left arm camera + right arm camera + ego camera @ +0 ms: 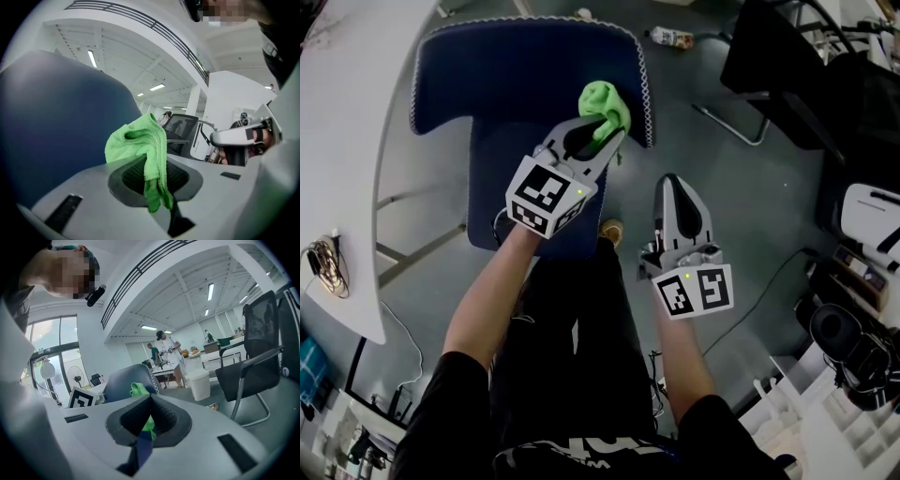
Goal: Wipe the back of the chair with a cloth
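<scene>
Left gripper view gives me the green cloth (138, 140) pinched between the fingers of my left gripper (159, 187). Most of the cloth bunches out past the tips, and a tail hangs down between the pads. The blue chair back (56, 126) sits just to the cloth's left; I cannot tell whether they touch. From the head view, the cloth (605, 105) sits over the blue chair (516, 75) near its white-stitched right edge, held by the left gripper (605, 141). My right gripper (673, 187) hangs off the chair's right side over the floor, fingers pressed together on nothing (149, 401).
</scene>
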